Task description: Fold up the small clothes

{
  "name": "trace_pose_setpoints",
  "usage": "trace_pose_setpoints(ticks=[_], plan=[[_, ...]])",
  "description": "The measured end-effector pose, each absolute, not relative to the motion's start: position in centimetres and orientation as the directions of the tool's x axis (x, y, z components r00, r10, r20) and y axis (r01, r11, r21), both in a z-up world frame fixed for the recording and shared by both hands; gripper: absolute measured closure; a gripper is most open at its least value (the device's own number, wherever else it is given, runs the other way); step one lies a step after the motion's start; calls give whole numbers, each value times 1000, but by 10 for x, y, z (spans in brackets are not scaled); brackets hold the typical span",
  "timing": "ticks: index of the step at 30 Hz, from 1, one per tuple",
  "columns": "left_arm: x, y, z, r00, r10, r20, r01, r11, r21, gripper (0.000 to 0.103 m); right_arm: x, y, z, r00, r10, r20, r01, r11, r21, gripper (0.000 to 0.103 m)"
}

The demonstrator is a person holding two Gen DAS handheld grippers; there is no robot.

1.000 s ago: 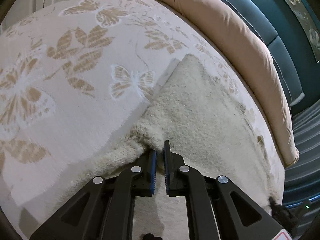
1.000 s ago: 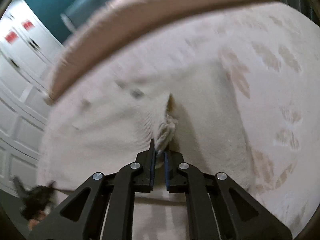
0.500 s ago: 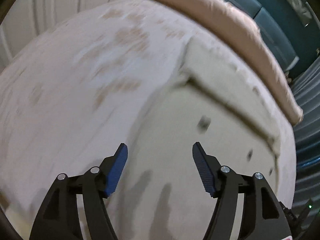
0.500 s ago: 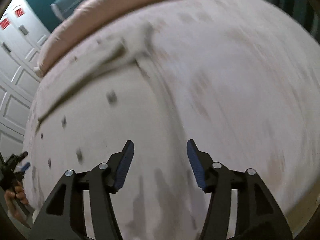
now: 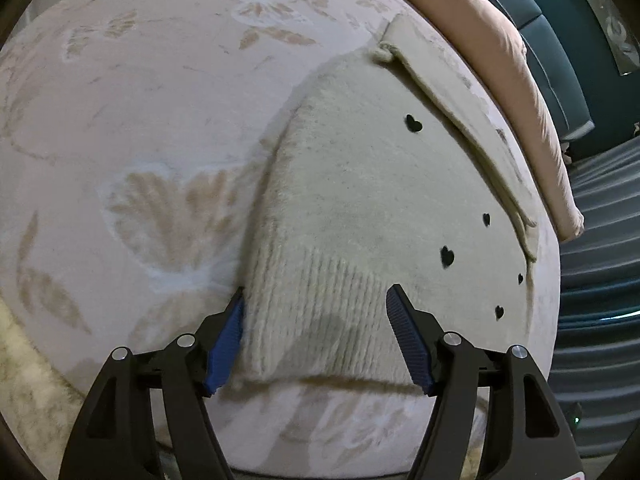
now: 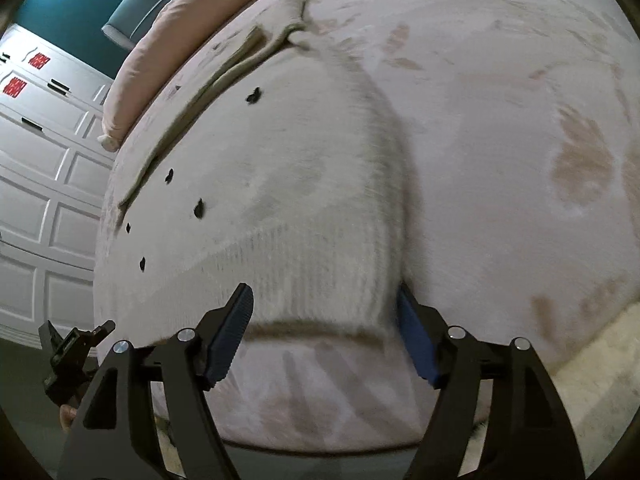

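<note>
A cream fuzzy knit sweater [image 5: 360,208] with small black hearts lies flat on the bed, ribbed hem nearest me and a folded strip along its far edge. It also shows in the right wrist view [image 6: 280,200]. My left gripper [image 5: 316,320] is open and empty, fingers straddling the hem's left corner. My right gripper [image 6: 324,320] is open and empty, fingers straddling the hem's right corner. The left gripper [image 6: 72,344] shows at the lower left of the right wrist view.
The bedspread [image 5: 140,120] is pale with a tan butterfly print. A pink pillow or bolster [image 5: 500,48] runs along the far edge before a teal headboard [image 5: 560,40]. White panelled wardrobe doors [image 6: 40,160] stand to the left of the bed.
Both grippers were shut on sweater fabric a second ago. They have let go, opened wide and drawn back to the hem. The sweater now lies flat.
</note>
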State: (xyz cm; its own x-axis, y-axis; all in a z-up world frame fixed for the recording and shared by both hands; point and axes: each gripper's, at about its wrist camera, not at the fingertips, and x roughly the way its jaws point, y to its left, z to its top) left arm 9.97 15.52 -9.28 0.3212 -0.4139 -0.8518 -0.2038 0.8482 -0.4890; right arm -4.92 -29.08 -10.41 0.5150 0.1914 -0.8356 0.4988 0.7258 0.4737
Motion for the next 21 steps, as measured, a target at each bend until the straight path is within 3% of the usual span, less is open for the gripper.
trace_pose_setpoints(ticks=[2, 3, 4, 5, 6, 14, 21], plan=[[102, 155, -92, 334, -413, -847, -200, 848, -492, 40, -40, -285, -102, 519, 179, -836, 492, 737, 463, 40], [103, 156, -91, 342, -415, -843, -194, 847, -496, 60, -38, -283, -102, 519, 175, -837, 488, 743, 458, 54], [105, 155, -91, 333, -439, -834, -184, 838, -514, 87, -37, -282, -102, 512, 172, -842, 490, 746, 451, 61], [107, 155, -91, 320, -460, -828, -182, 828, -530, 95, -37, -282, -102, 508, 176, -843, 491, 745, 452, 84], [106, 157, -89, 319, -470, -823, -189, 820, -541, 96, -37, -282, -99, 516, 187, -836, 490, 736, 467, 96], [69, 165, -41, 346, -474, -810, -81, 844, -529, 98, -75, -275, -48, 568, 127, -813, 423, 803, 421, 99], [-2, 172, -49, 226, -440, -869, -28, 889, -457, 98, -149, -253, -61, 416, 134, -899, 427, 845, 323, 99]])
